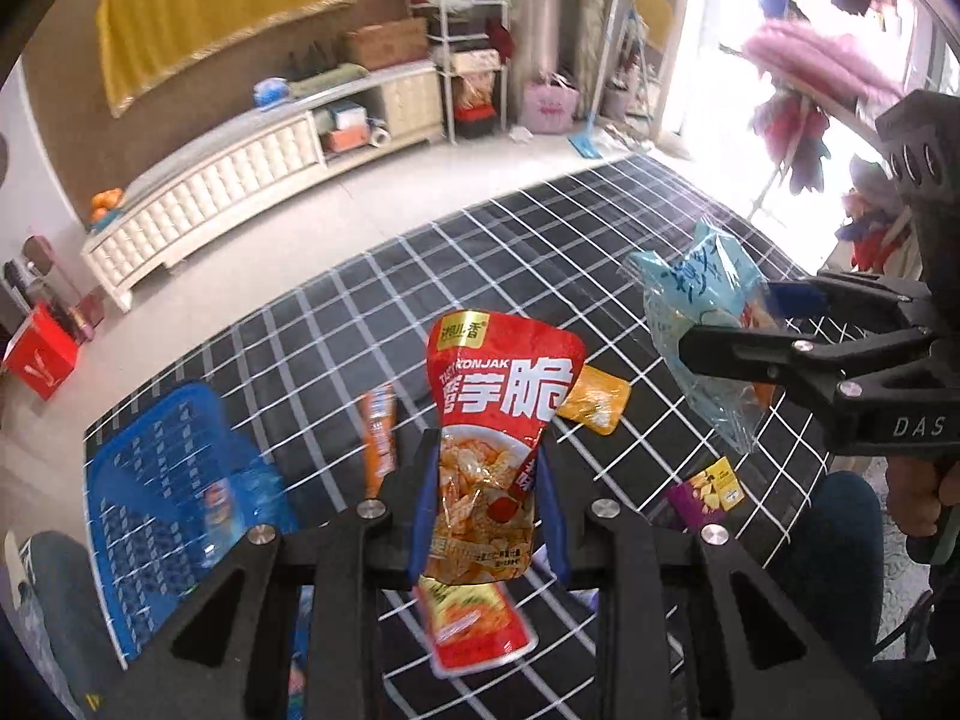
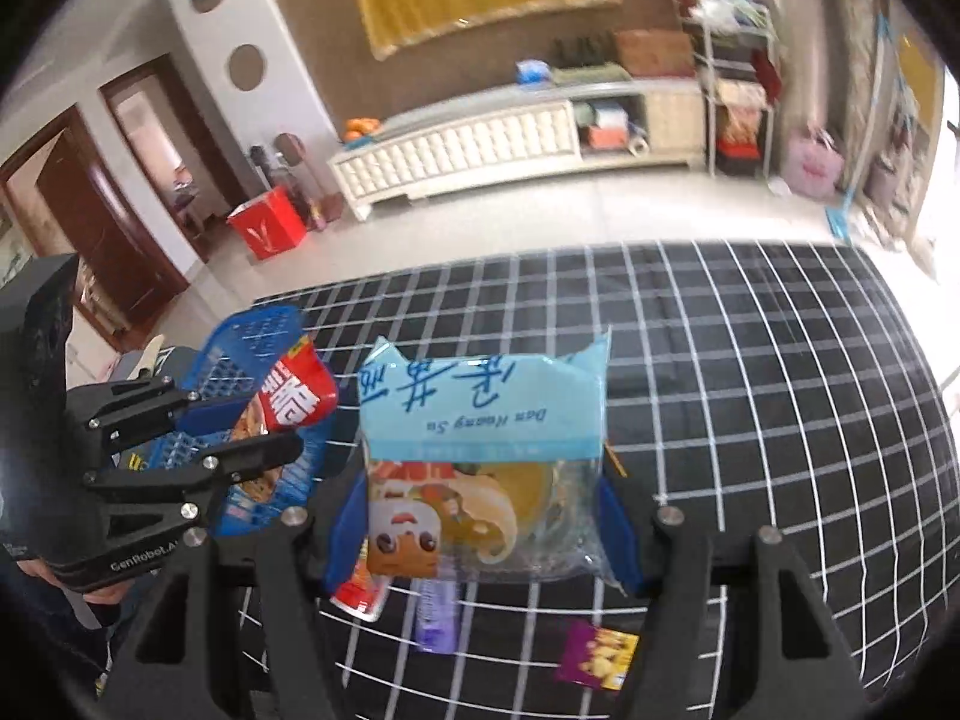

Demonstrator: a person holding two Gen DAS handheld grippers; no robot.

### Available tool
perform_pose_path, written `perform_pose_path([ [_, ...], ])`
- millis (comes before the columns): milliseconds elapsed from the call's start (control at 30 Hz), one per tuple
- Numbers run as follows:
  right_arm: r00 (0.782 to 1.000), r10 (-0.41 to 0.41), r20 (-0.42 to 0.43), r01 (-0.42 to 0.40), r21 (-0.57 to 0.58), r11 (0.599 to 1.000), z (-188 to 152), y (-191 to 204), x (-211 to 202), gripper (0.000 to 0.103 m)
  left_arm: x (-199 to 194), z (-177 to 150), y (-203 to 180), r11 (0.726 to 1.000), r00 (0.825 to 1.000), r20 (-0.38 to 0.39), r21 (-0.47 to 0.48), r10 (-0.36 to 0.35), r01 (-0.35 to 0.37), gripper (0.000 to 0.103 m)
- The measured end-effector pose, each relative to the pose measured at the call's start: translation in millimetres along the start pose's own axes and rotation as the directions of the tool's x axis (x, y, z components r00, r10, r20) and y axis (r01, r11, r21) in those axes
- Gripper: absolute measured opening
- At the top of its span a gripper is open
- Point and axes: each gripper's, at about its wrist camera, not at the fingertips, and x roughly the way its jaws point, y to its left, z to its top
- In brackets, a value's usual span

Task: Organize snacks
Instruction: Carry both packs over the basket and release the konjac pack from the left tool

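Holding two packs at once, so drops were my main worry. Left gripper [image 1: 486, 498] was clamped on the red pack [image 1: 501, 414] low on its body, blue pads creasing the foil; most of the pack stood above the pads, so a fast swing could have tipped it out. Right gripper [image 2: 483, 516] was closed wider on the blue pack [image 2: 480, 456], held upside down by its clear lower part. That film looked slick and puffy; I judged it could slide or pop under more squeeze.

Both packs were in the air over the checked cloth [image 1: 600, 228]. Basket [image 1: 162, 498] sat at the cloth's left edge, already with something inside, probably one pack; too blurred to say. Loose packs lay under both grippers, so a low pass could have swept them. Both arms heading for the basket together risked a clash.
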Motion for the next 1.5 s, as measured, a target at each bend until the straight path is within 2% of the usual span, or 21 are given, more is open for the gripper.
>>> perform_pose_path([
  [167, 1.0, 0.023, -0.002, -0.024, -0.071, 0.997, 3.1, 50.9, 2.8, 0.07, -31.4, -23.6, 34.9, 0.998, 0.999, 0.025, -0.045, 0.041, -0.04, 0.028],
  [433, 0.997, 0.074, -0.026, -0.077, -0.161, 0.984, -2.6, 111.4, 17.0, 0.07, -74.6, -68.7, 95.4, 0.984, 0.995, 0.044, -0.158, 0.092, -0.084, 0.028],
  [733, 0.993, 0.086, -0.082, -0.103, -0.223, 0.969, -7.9, 159.4, 46.8, 0.07, -93.5, -104.5, 147.9, 0.964, 0.991, 0.019, -0.239, 0.129, -0.121, 0.028],
  [967, 0.988, 0.074, -0.137, -0.107, -0.253, 0.961, -14.6, 183.9, 74.7, 0.07, -77.3, -118.5, 163.4, 0.956, 0.995, -0.015, -0.275, 0.101, -0.101, 0.028],
  [1033, 0.987, 0.068, -0.142, -0.102, -0.253, 0.962, -16.0, 183.2, 78.6, 0.07, -65.8, -121.4, 165.7, 0.955, 0.995, -0.047, -0.279, 0.092, -0.102, 0.028],
  [1133, 0.989, 0.031, -0.143, -0.068, -0.259, 0.963, -17.9, 179.6, 83.6, 0.07, -51.2, -125.7, 165.5, 0.955, 0.995, -0.067, -0.284, 0.068, -0.084, 0.028],
  [1400, 0.987, -0.005, -0.16, -0.032, -0.232, 0.972, -20.6, 166.1, 84.6, 0.07, -13.3, -128.5, 152.2, 0.956, 0.993, -0.122, -0.291, -0.004, -0.032, 0.029],
  [1467, 0.987, -0.018, -0.16, -0.019, -0.222, 0.975, -20.0, 161.3, 83.4, 0.07, -4.5, -130.2, 150.3, 0.956, 0.99, -0.143, -0.293, -0.016, -0.027, 0.03],
  [1500, 0.987, -0.02, -0.159, -0.015, -0.22, 0.975, -20.7, 161.2, 81.7, 0.07, 1.6, -131.1, 150.3, 0.956, 0.986, -0.163, -0.293, -0.026, -0.024, 0.036],
])
